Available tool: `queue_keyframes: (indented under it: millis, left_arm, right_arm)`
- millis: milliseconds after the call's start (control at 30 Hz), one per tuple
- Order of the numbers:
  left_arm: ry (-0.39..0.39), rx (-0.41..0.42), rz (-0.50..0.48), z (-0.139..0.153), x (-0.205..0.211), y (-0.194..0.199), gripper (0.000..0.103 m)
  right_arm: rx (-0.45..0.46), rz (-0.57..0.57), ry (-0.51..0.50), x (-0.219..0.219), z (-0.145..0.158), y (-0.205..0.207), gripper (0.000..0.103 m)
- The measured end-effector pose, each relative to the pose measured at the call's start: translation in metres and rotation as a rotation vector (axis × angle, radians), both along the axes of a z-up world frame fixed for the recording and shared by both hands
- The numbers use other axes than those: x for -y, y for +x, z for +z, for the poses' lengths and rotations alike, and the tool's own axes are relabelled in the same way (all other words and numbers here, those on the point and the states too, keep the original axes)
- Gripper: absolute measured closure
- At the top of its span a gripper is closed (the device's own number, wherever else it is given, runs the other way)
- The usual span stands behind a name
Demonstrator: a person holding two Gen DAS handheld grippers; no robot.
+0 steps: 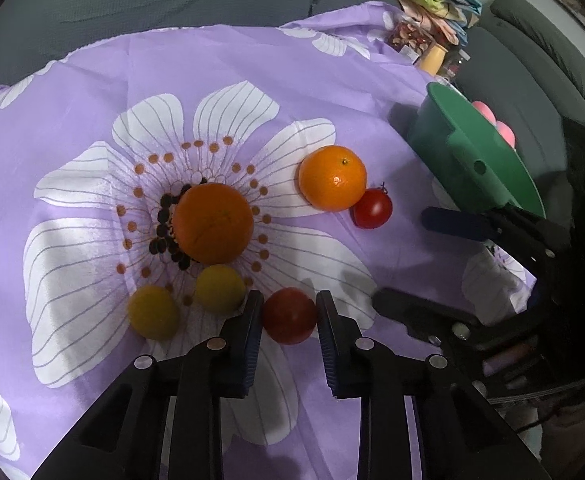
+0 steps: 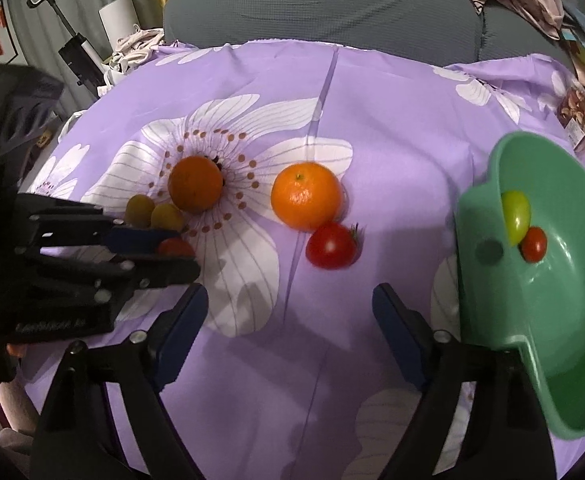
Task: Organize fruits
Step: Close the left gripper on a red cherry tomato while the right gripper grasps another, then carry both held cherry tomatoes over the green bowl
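Two Fruits Already Bowled

Two fruits sit in the green bowl (image 2: 552, 320) far right, which collects them. Oranges (image 1: 212, 222) wait mid-tabletop. Left gripper (image 1: 288, 314) is clamped on a near tomato (image 1: 289, 315) to carry over; right gripper (image 2: 288, 304) gapes empty.

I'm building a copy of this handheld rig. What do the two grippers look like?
Both match: the left gripper and the right gripper have black plastic linkage arms joined by round silver rivets, and jaws faced with dark blue ribbed pads. Seen from the right wrist camera, the left gripper's black body carries pale lettering, too blurred to read.
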State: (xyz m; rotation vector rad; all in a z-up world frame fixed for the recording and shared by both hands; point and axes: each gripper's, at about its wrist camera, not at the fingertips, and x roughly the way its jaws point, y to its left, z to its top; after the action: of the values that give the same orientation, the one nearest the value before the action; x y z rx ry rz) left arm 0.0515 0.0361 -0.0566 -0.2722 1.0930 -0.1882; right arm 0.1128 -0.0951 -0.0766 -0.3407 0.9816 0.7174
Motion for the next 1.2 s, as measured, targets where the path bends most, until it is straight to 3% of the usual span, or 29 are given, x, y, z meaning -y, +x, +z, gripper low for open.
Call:
queue_keyframes:
  millis: [300, 633, 700, 800, 1033, 1200]
  left_arm:
    - [-0.020, 0.018, 0.003, 0.003, -0.005, -0.009, 0.076]
    - [-0.055, 0.012, -0.003, -0.001, -0.008, -0.012, 0.076]
    - [-0.055, 0.013, -0.005, -0.001, -0.007, -0.012, 0.076]
    - [-0.056, 0.013, -0.009, -0.001, -0.006, -0.012, 0.076]
    - [-0.057, 0.007, -0.016, 0.001, -0.001, -0.015, 0.076]
    - [-0.062, 0.012, -0.012, 0.007, 0.002, -0.021, 0.076]
  right_arm:
    - [-0.015, -0.016, -0.031, -0.009, -0.007, 0.020, 0.036]
    - [-0.050, -0.034, -0.022, -0.017, -0.017, 0.038, 0.044]
    - [-0.035, -0.043, -0.031, -0.017, -0.017, 0.039, 0.060]
    - [-0.040, -0.042, -0.019, -0.015, -0.016, 0.039, 0.073]
    - [-0.087, -0.022, 0.056, -0.009, -0.013, 0.021, 0.073]
    - [-0.083, 0.017, 0.127, -0.007, 0.008, -0.001, 0.073]
